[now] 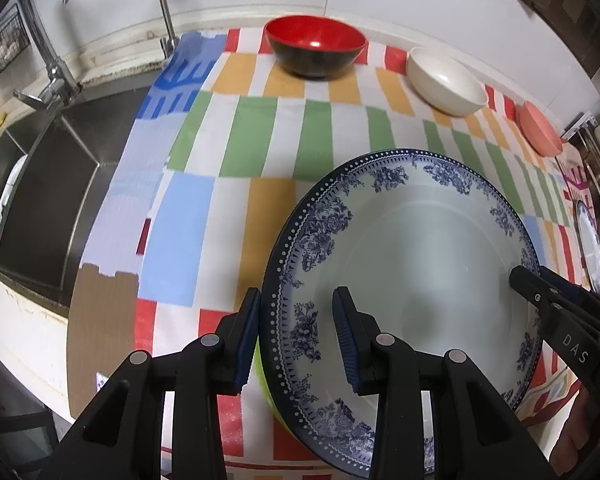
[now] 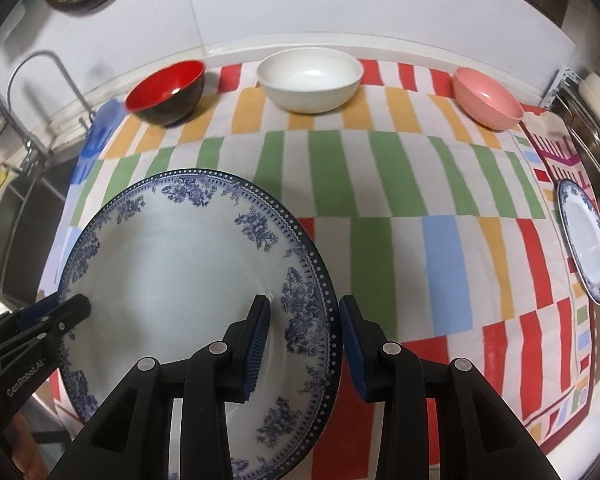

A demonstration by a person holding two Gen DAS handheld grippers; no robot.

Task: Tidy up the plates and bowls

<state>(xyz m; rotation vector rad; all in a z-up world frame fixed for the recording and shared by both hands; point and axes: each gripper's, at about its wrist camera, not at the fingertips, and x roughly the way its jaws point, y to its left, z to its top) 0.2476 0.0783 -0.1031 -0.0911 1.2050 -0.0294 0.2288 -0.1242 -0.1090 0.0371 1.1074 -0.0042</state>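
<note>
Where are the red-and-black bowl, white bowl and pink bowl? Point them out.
red-and-black bowl [image 2: 168,88]: right wrist view, red inside.
white bowl [image 2: 310,76]: right wrist view, inside.
pink bowl [image 2: 486,98]: right wrist view, inside.

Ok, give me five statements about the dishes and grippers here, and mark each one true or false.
1. Both grippers grip the same blue-patterned plate. True: the left gripper and the right gripper each straddle its rim on opposite sides.
2. Three bowls stand along the back of the cloth. True: a red bowl, a white bowl and a pink bowl.
3. The white bowl is stacked inside the red bowl. False: they stand apart, side by side.
4. A second patterned plate lies at the cloth's right edge. True.
5. The striped cloth is plain white. False: it has red, green, orange and blue blocks.
</note>
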